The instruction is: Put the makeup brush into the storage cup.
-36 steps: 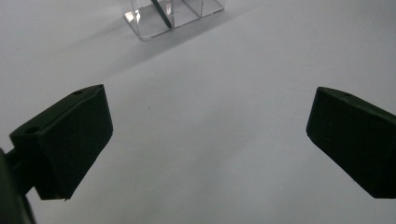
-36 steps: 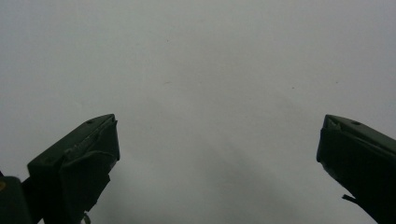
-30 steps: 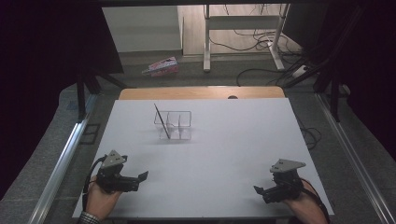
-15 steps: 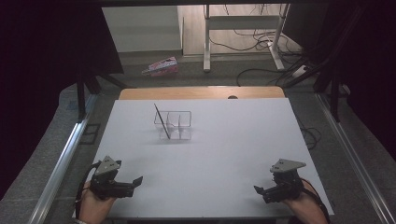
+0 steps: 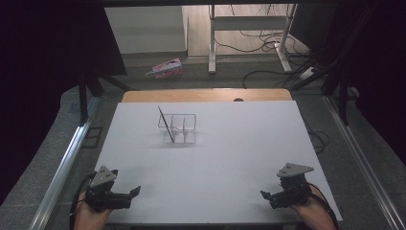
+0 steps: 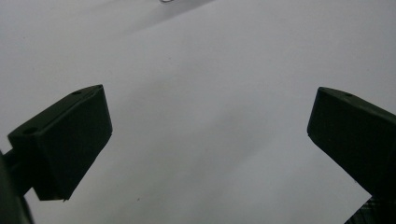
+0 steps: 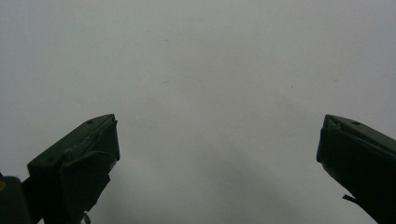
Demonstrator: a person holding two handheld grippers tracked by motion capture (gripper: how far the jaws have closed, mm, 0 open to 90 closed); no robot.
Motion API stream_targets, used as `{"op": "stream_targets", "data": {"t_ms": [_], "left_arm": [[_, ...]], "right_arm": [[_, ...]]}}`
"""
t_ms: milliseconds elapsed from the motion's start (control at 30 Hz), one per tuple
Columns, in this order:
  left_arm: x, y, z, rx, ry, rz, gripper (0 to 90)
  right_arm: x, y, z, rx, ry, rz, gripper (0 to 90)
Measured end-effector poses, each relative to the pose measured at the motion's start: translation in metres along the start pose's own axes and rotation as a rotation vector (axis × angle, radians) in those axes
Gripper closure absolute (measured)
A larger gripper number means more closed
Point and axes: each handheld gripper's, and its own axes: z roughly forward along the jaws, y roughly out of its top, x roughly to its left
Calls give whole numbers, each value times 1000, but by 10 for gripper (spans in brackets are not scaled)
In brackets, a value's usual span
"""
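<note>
A clear plastic holder with compartments stands on the white table toward the back centre, and a thin dark stick leans in its left part. My left gripper rests at the front left corner, open, its jaws spread wide over bare white surface. At the front right my right gripper is open too, with nothing between its jaws. Both are far from the holder.
A wooden strip runs along the table's far edge. Metal rails flank both sides. On the floor beyond lie a pink packet, a desk frame and cables.
My left gripper has drawn back toward the front left corner of the table. The right gripper has stayed where it was.
</note>
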Motion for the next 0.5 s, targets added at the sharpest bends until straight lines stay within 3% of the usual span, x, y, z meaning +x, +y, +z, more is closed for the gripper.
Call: {"op": "stream_targets", "data": {"t_ms": [500], "left_arm": [[1, -15, -8, 27, 51, 1, 0]], "right_arm": [[0, 0, 0, 3, -2, 1, 0]]}}
